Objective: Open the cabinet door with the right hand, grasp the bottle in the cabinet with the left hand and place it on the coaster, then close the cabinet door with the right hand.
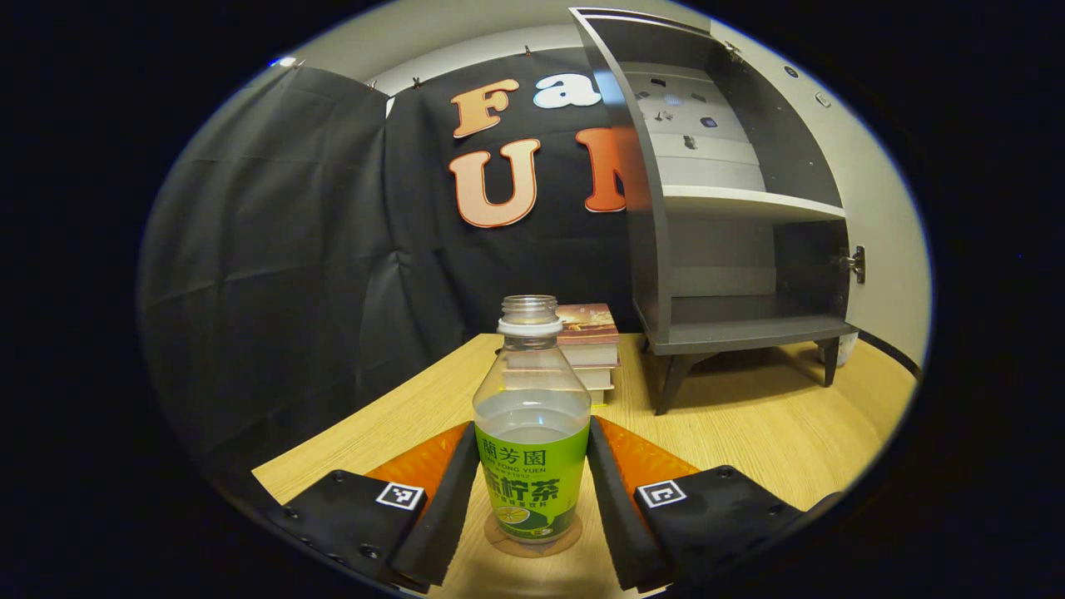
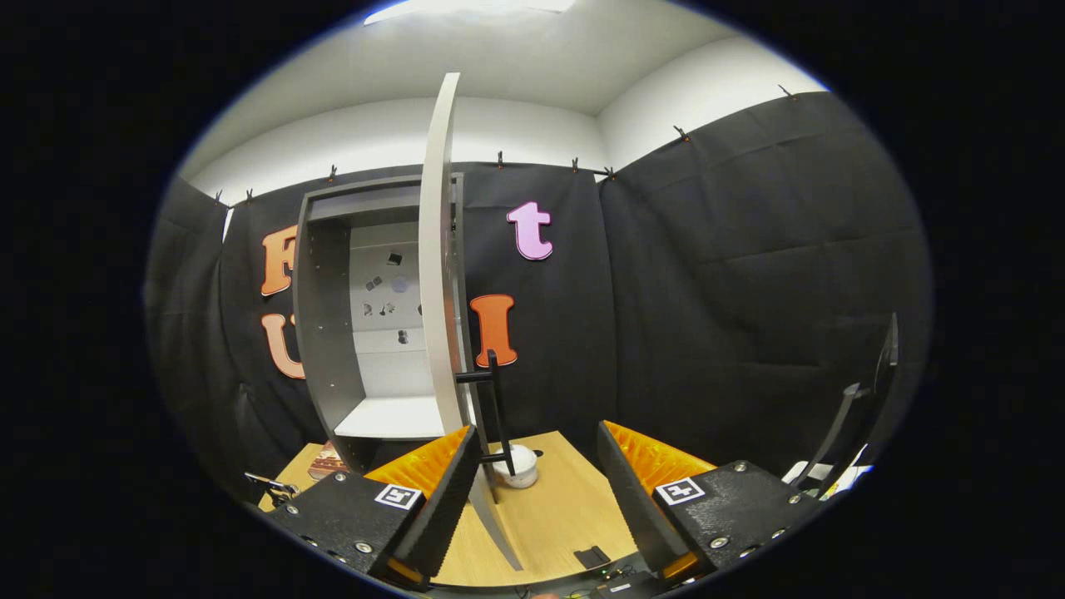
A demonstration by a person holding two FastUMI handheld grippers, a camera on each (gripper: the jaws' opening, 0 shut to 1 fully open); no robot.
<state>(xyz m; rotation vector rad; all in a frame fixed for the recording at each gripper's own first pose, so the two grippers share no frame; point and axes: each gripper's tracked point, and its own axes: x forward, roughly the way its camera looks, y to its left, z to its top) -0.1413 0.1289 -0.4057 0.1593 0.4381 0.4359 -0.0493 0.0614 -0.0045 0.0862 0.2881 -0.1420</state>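
While the cabinet (image 1: 732,249) stands open, bottle (image 1: 532,433) sits on coaster (image 1: 532,541).

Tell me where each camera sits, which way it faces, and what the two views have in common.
Left gripper view: rides on the left gripper, looking forward low over the table at the bottle standing on the coaster between its fingers; books and the open cabinet lie beyond.
Right gripper view: rides on the right gripper, facing the edge of the open cabinet door and its handle; its open fingers frame the bottom.
Shared: the cabinet, the table, the books and the black cloth wall.
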